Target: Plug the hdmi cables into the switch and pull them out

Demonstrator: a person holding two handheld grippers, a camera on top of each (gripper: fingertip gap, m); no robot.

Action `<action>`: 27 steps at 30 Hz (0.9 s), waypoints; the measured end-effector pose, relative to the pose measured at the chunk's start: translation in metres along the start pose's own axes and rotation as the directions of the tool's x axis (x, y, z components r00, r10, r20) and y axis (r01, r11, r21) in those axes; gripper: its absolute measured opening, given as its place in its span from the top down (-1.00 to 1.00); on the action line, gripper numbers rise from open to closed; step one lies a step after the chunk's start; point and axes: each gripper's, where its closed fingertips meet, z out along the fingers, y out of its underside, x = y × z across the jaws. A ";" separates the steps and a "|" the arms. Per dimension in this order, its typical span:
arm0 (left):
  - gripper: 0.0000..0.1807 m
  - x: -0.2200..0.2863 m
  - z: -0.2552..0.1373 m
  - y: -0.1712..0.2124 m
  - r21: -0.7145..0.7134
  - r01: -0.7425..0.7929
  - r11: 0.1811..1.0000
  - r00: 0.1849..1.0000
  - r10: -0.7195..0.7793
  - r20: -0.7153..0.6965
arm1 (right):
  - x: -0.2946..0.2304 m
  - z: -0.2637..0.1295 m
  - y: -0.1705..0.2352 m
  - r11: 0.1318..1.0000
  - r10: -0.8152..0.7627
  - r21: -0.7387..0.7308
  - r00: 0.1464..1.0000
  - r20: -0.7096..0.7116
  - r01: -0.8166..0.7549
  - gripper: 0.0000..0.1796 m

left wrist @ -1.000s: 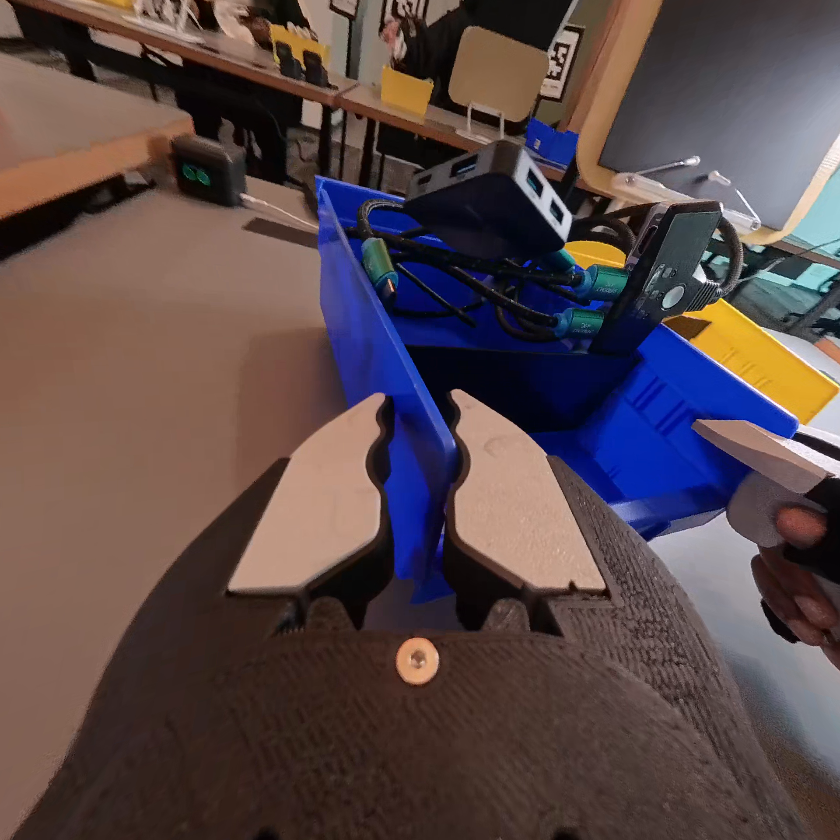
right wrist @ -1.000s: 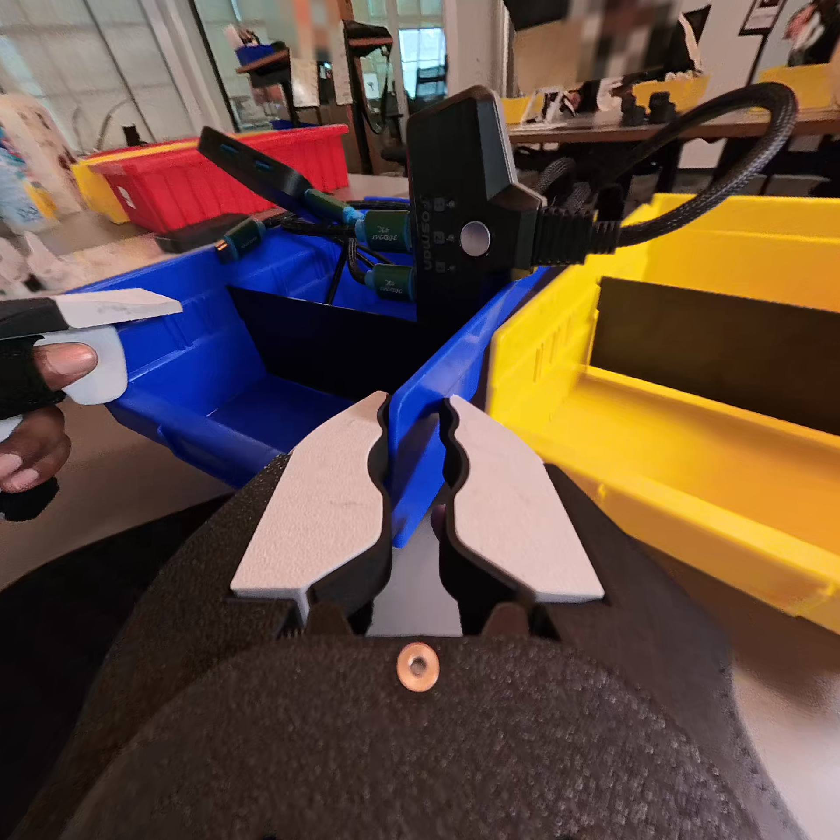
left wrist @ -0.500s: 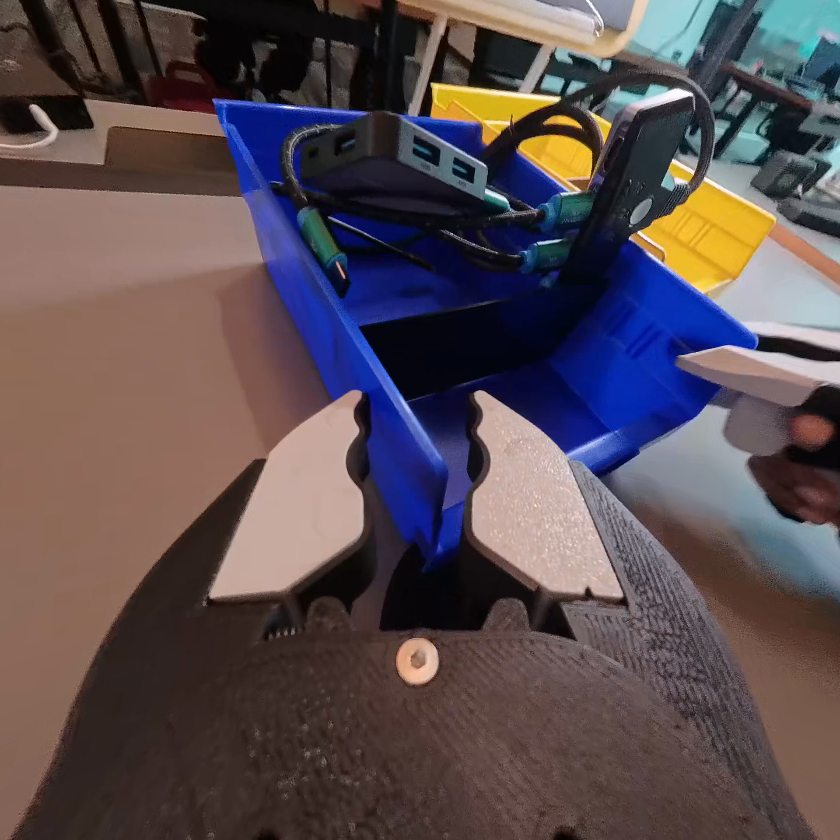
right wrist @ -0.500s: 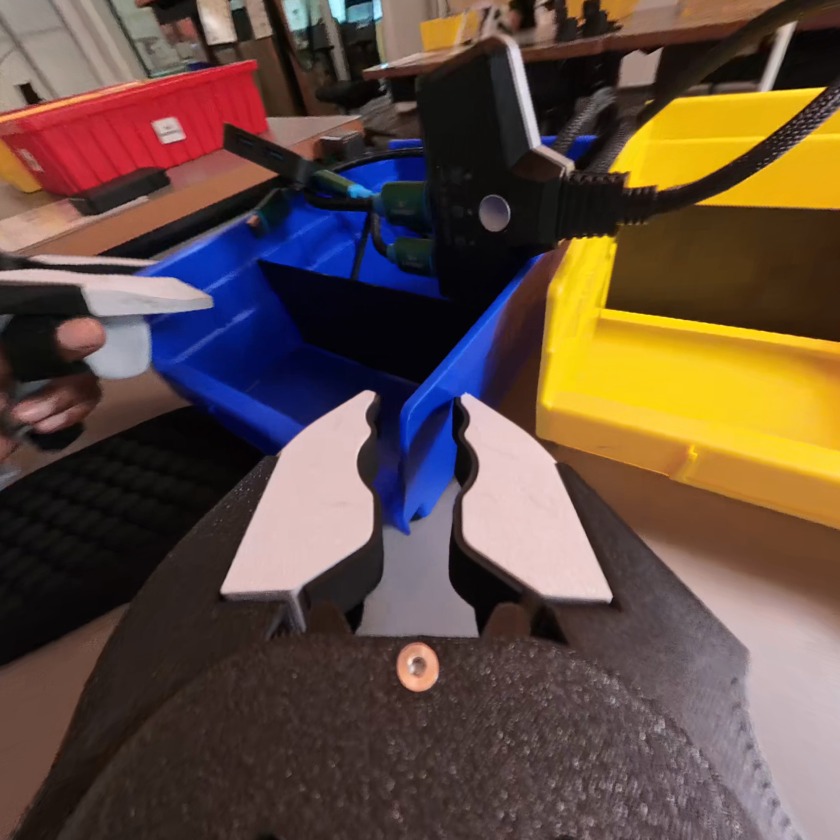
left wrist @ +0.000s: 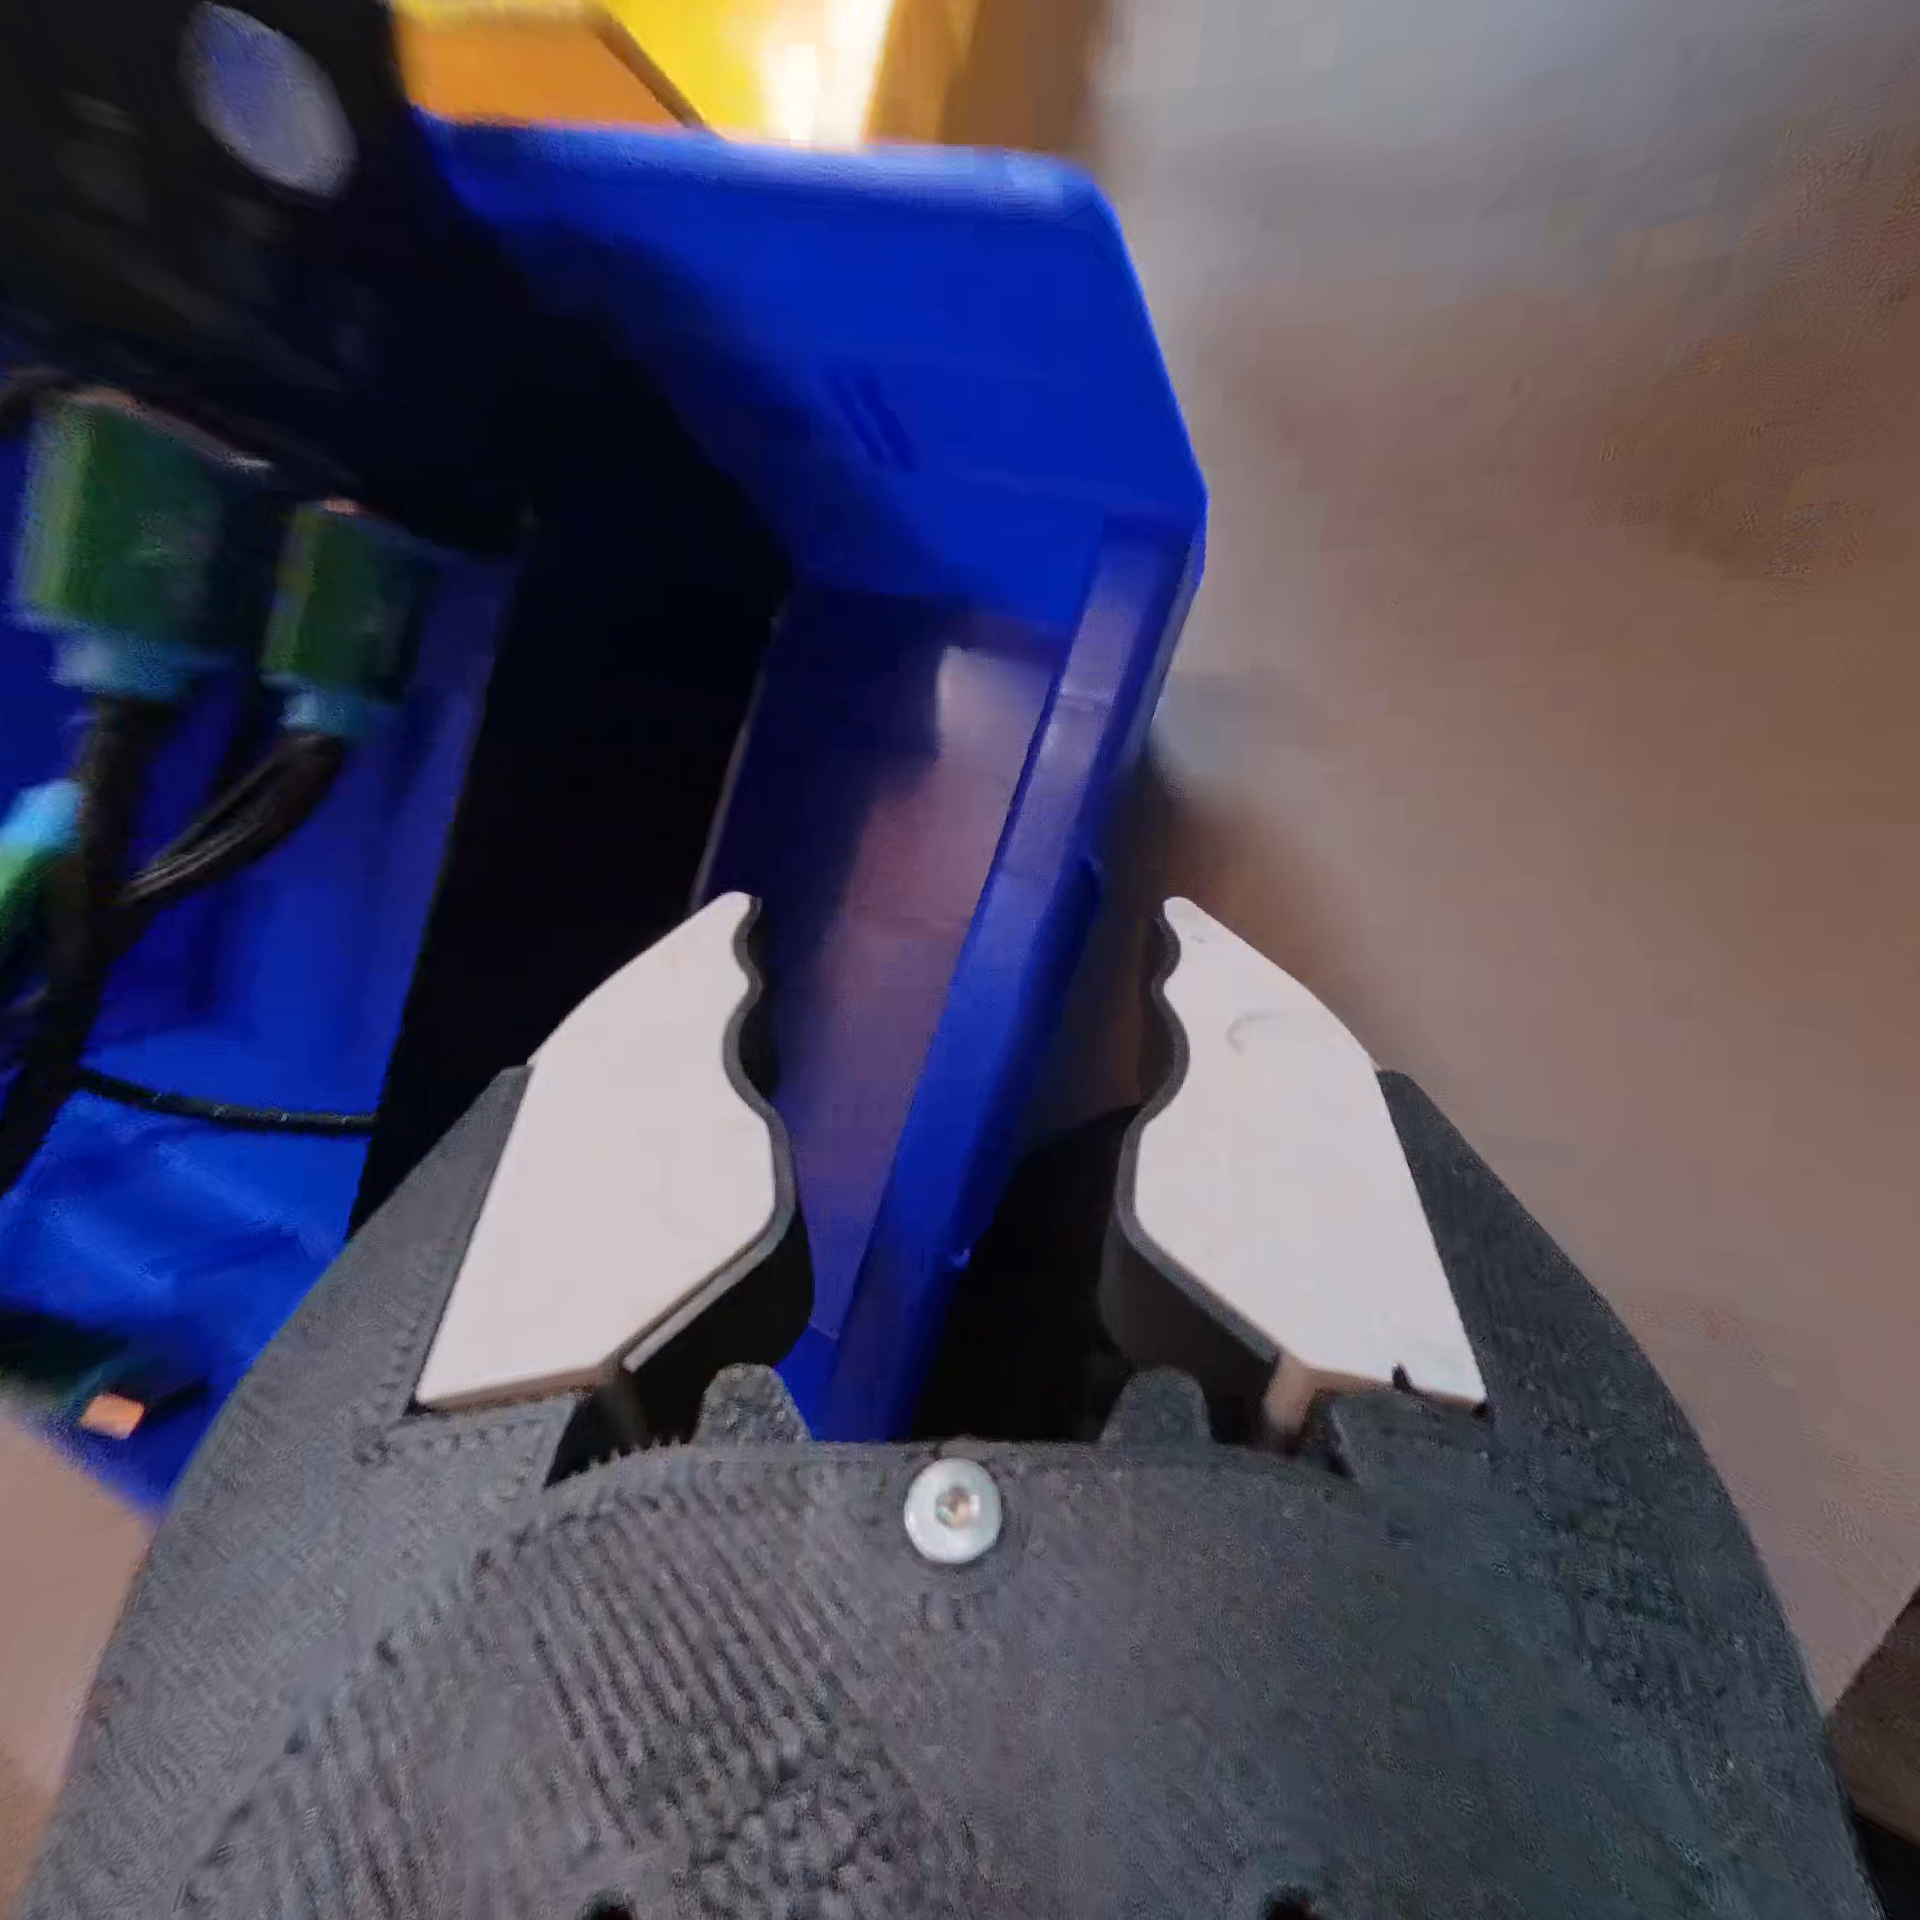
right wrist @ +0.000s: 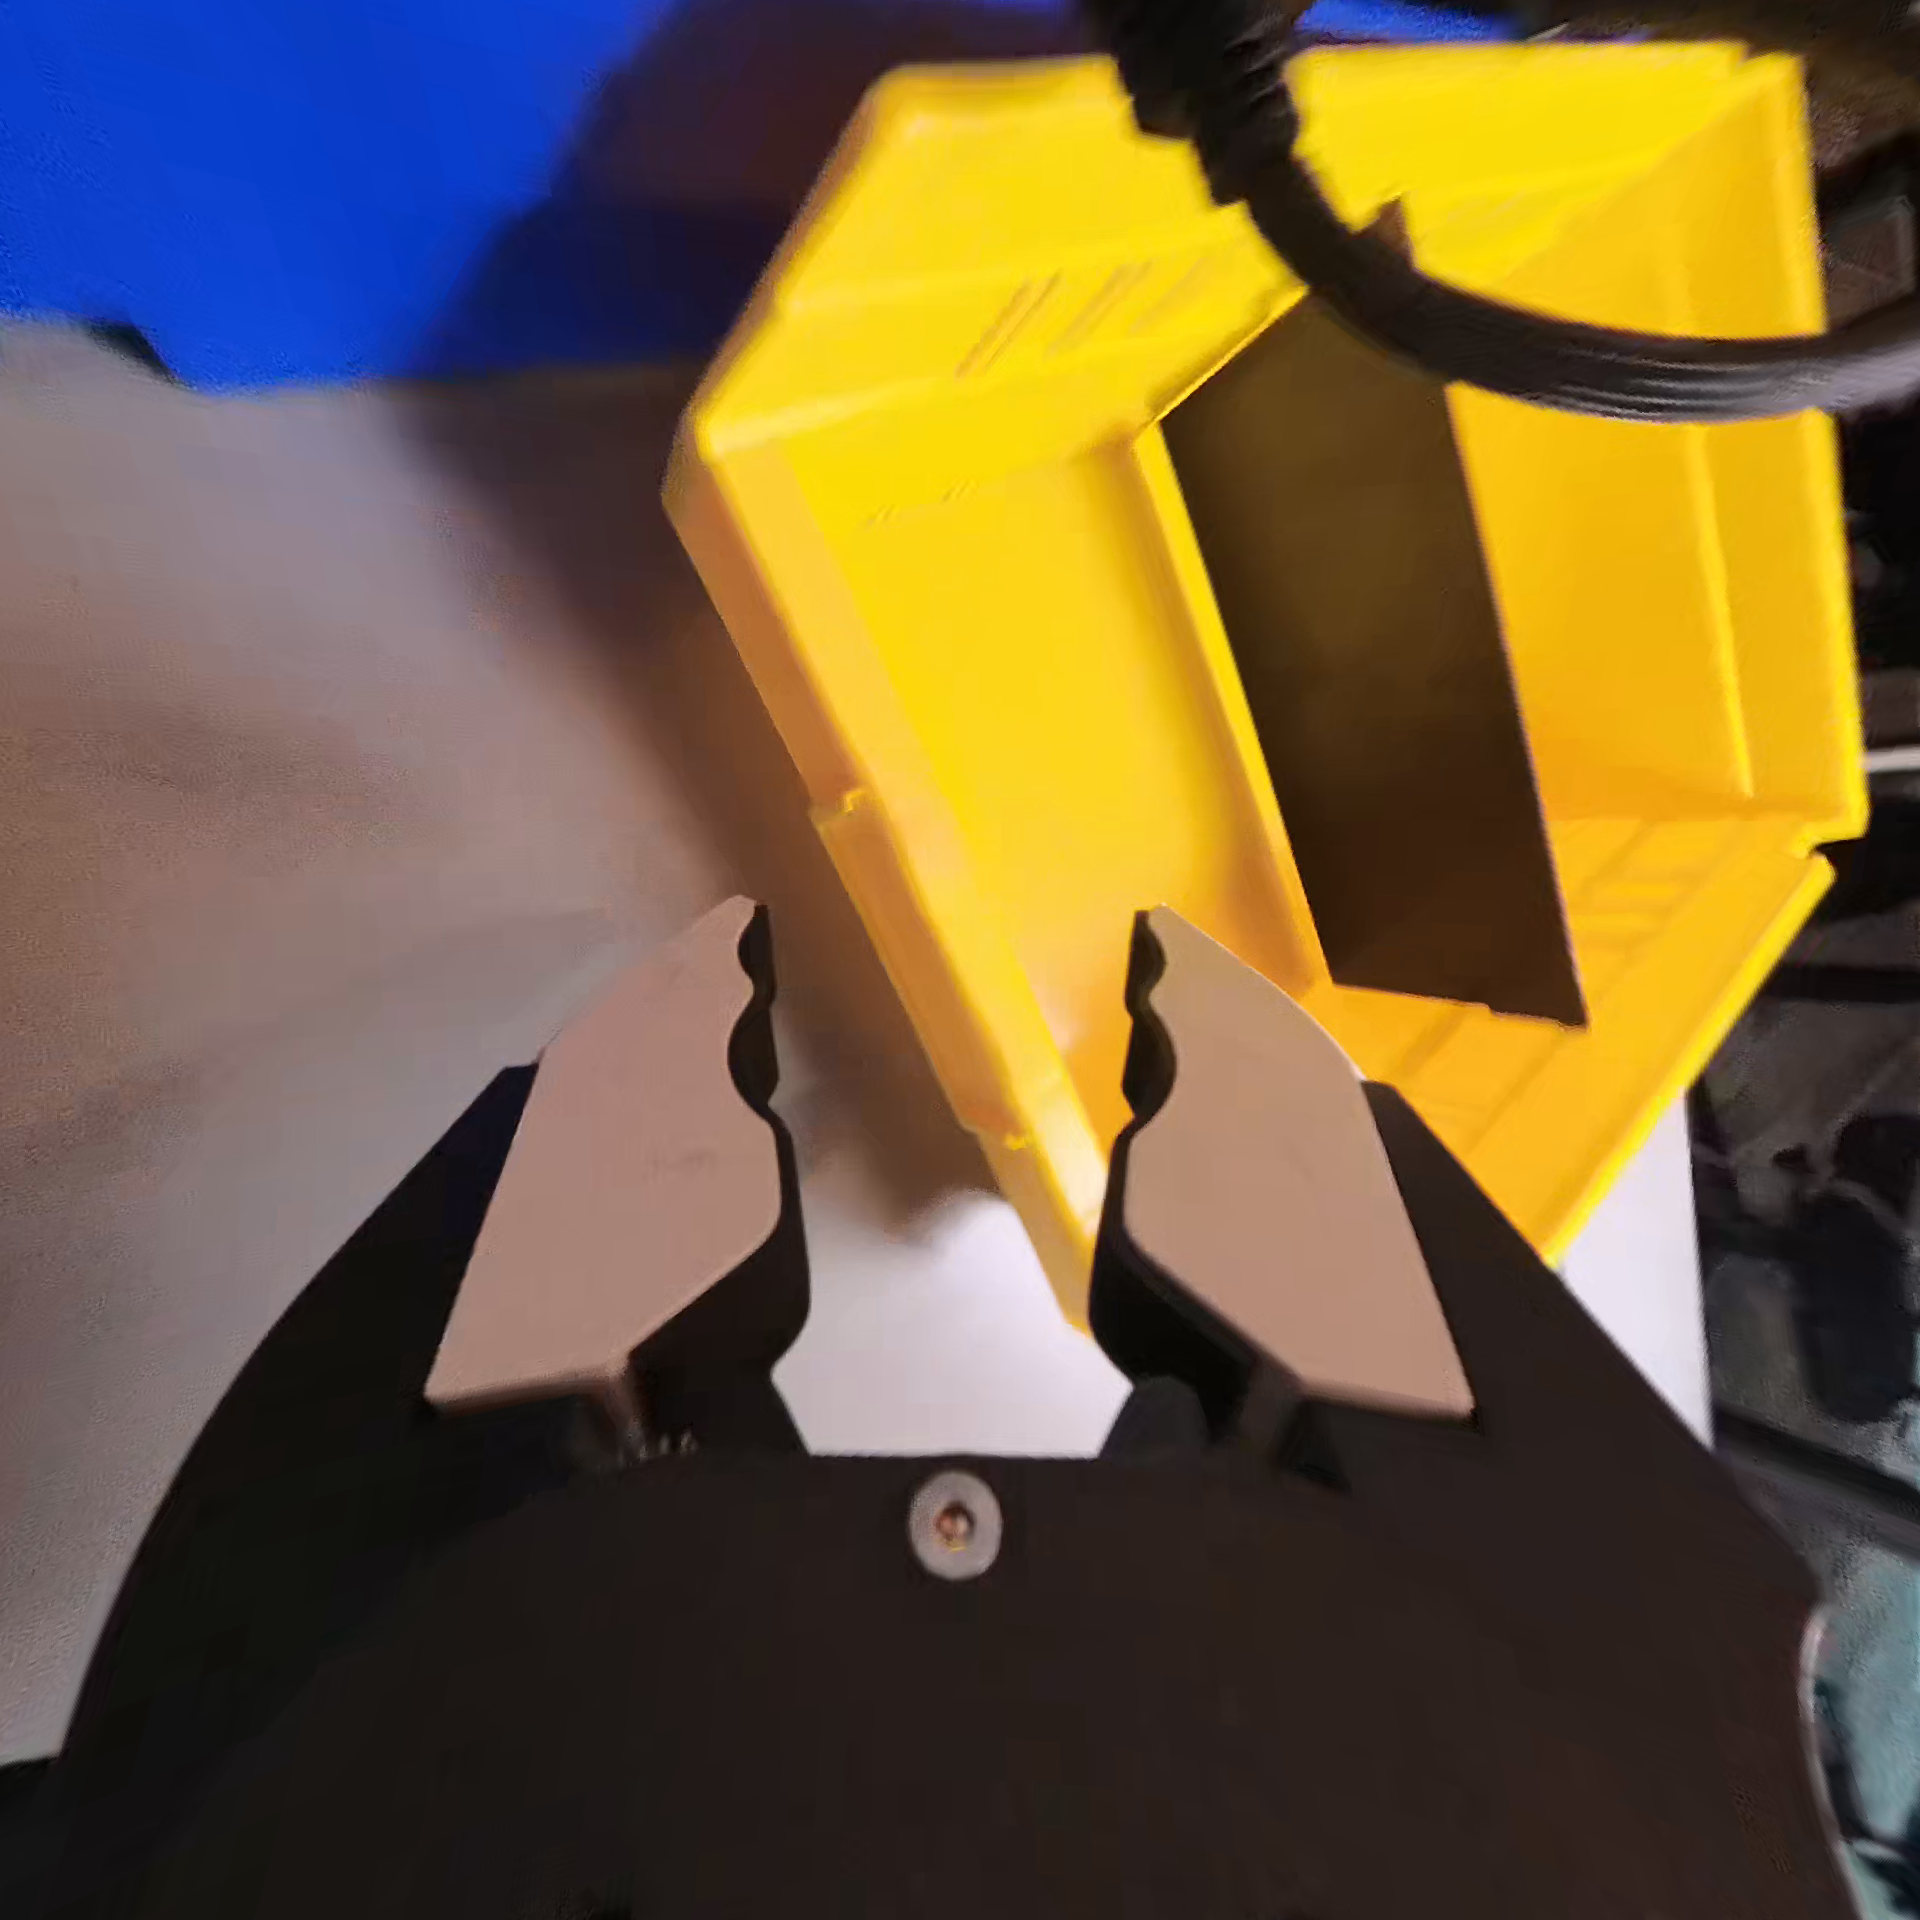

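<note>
The blue bin [left wrist: 935,416] fills the left wrist view, which is blurred. Inside it, at the left, two green HDMI plugs [left wrist: 135,540] sit in the black switch [left wrist: 208,239], which is only partly in view at the top left. My left gripper [left wrist: 956,914] is open, with a blue wall of the bin between its jaws. My right gripper [right wrist: 943,914] is open and holds nothing. A corner of the yellow bin [right wrist: 1039,623] lies between its jaws. A black braided cable [right wrist: 1351,281] hangs over the yellow bin.
The blue bin [right wrist: 312,156] shows as a blur at the top left of the right wrist view. The tan table top [left wrist: 1558,727] lies right of the blue bin. The yellow bin [left wrist: 727,62] shows behind the blue one. The table's right edge [right wrist: 1694,1299] runs just past the yellow bin.
Both grippers have opened and let go of the blue bin's walls. Both views have swung downward. The right gripper has moved from the blue bin over to the yellow bin's corner.
</note>
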 end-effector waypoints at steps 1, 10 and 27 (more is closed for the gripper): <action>0.23 0.003 0.010 0.005 -0.053 -0.020 0.998 0.999 0.018 -0.040 | -0.001 0.011 0.003 0.999 -0.042 -0.025 0.999 0.033 0.043 0.28; 0.63 0.010 0.033 0.023 -0.155 -0.052 0.986 0.986 0.025 -0.165 | -0.011 0.023 0.027 0.990 -0.092 -0.097 0.990 0.111 0.103 0.63; 0.62 -0.034 0.037 0.038 -0.134 0.055 0.989 0.997 -0.062 -0.047 | 0.000 -0.043 0.152 0.960 0.130 -0.229 0.982 -0.138 -0.159 0.64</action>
